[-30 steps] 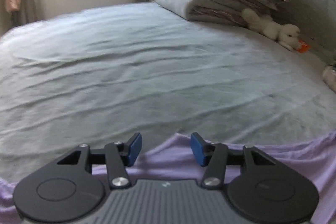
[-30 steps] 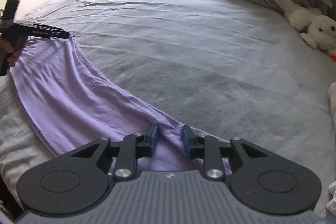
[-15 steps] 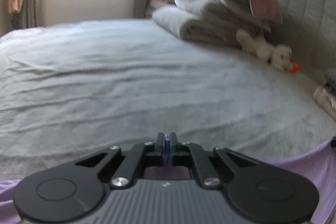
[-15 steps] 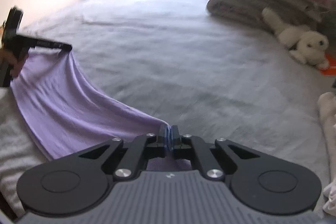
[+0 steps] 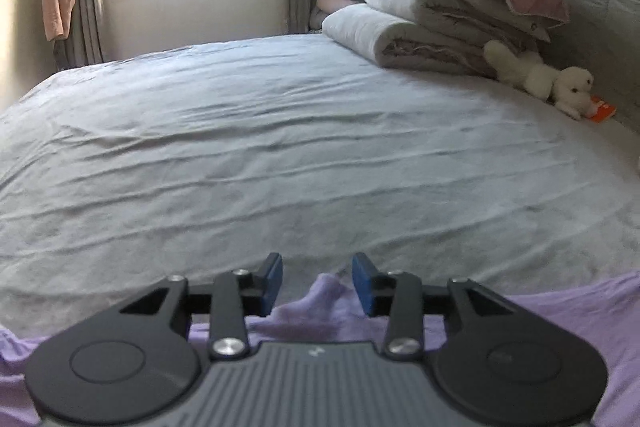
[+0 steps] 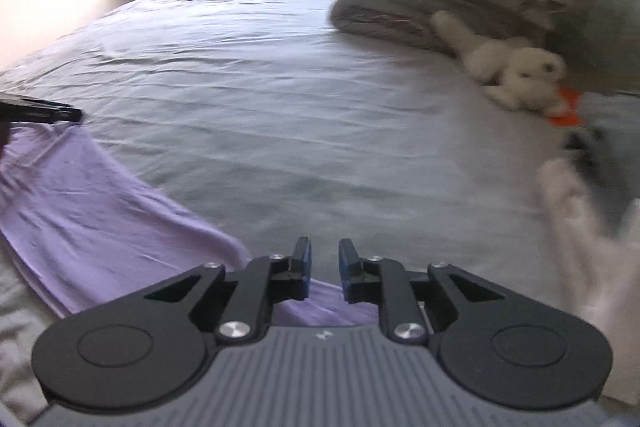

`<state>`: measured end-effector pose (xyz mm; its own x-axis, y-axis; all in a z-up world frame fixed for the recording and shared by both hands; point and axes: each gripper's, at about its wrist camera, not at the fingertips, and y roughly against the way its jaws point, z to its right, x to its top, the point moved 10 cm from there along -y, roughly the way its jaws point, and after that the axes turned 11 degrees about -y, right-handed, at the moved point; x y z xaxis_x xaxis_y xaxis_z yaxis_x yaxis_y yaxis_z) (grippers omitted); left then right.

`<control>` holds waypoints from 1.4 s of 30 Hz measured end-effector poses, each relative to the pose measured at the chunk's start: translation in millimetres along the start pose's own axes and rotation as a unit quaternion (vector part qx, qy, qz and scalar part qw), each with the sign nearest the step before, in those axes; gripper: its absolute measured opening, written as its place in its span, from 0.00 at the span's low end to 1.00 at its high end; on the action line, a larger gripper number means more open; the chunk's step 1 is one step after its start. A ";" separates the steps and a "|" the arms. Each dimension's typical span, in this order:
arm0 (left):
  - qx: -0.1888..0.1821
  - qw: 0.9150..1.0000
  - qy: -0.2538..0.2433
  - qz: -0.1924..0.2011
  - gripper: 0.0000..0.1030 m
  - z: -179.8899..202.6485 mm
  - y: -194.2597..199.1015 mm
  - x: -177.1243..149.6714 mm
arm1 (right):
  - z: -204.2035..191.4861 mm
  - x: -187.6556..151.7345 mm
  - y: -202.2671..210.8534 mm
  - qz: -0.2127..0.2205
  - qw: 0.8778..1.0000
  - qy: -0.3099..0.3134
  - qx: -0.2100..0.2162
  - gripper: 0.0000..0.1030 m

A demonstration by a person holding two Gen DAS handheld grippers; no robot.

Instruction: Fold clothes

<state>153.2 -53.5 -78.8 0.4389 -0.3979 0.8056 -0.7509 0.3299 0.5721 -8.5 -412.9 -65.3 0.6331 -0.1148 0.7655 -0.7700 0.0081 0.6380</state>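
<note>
The lilac garment [image 6: 100, 211] lay spread along the near edge of the grey bed [image 5: 304, 155], so the step in hand looked like a release after laying it out. The left gripper [image 5: 317, 283] had its jaws opening, a raised pucker of cloth standing between them untouched. The right gripper [image 6: 324, 269] was also opening, with nothing between its pads and the cloth lying just below. Next would likely come a fresh grasp on an edge to fold it over. Half a second earlier both sets of jaws were pinched shut on the fabric.
</note>
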 end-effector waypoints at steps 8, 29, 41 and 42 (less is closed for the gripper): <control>-0.062 0.998 0.020 0.015 0.42 51.0 36.0 2.4 | 44.9 -17.9 23.8 -0.022 0.999 -0.018 -0.025 0.20; -0.143 0.989 -0.026 0.011 0.49 150.2 37.7 -32.4 | 43.6 -28.5 8.6 -0.022 0.997 0.055 -0.058 0.00; -0.141 0.989 -0.031 0.015 0.52 152.1 38.8 -33.8 | 38.5 -21.5 -2.0 -0.027 0.999 0.008 -0.031 0.12; -0.141 0.989 -0.032 0.015 0.53 152.2 38.9 -33.9 | 35.4 -21.4 -3.4 -0.030 0.999 0.007 -0.025 0.12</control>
<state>34.0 -157.5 -107.4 0.3804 -0.4350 0.8161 -0.5912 0.5642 0.5763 -22.2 -445.6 -86.8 0.6788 -0.1030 0.7271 -0.7264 0.0513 0.6854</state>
